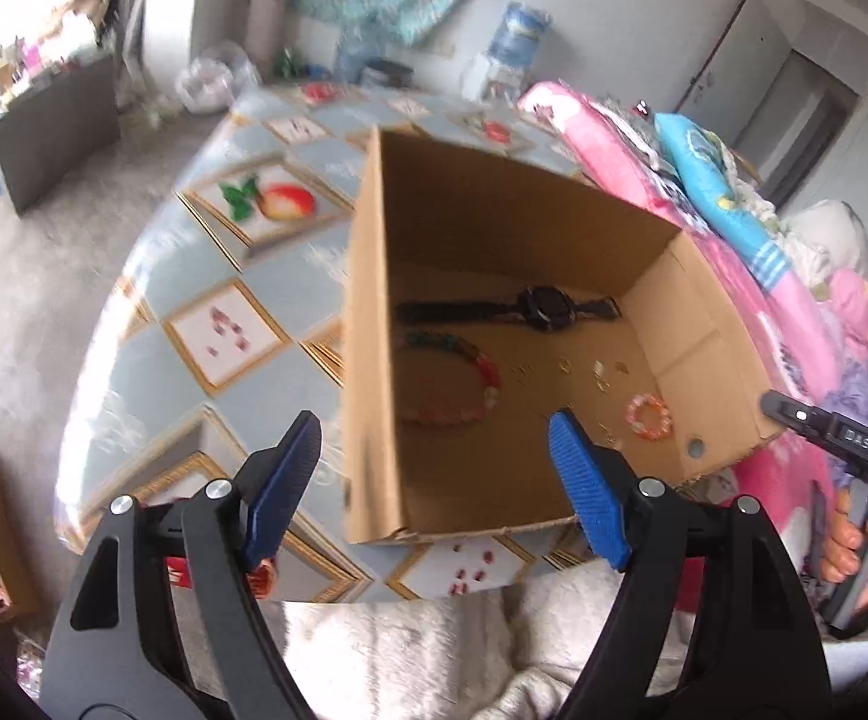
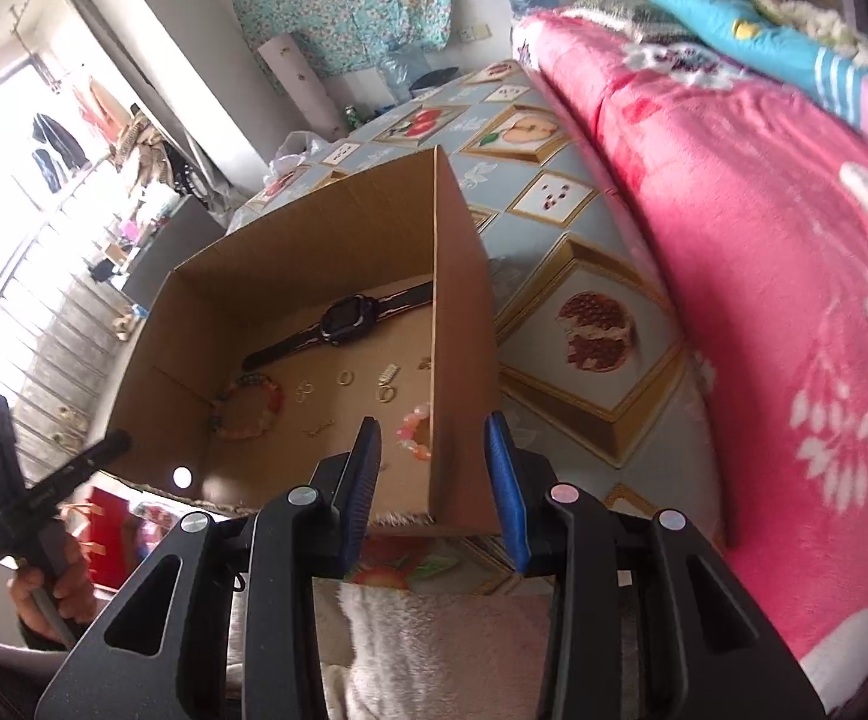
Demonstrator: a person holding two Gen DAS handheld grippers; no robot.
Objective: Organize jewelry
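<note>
Left gripper [image 1: 434,450]: blue pads spread wide, nothing between them; it hangs over the near left wall of the box, one pad outside the wall, the other above the box floor
Right gripper [image 2: 434,450]: pads partly apart, gripping nothing; they straddle the near right corner of the box without touching it as far as can be seen
Cardboard box [image 1: 368,324]: open-topped, standing on a table [image 1: 218,276] with a fruit-print cloth (pomegranates, apples, gold-framed squares)
Watch [image 1: 538,307]: black, lying flat with its strap stretched out along the far side of the box floor
Large bead bracelet [image 1: 463,381]: multicoloured, flat on the floor just in front of the watch, toward the left wall
Small bead bracelet [image 1: 649,417]: pink and orange, near the right wall, well apart from the large one
Rings [image 2: 345,377]: a few small gold pieces scattered between the two bracelets; too small to tell apart exactly
Pink blanket [image 2: 763,252]: heaped beside the table on the right
Person's hands: each grips a tool handle; the right hand [image 1: 859,546] shows at the edge of the left camera's view
</note>
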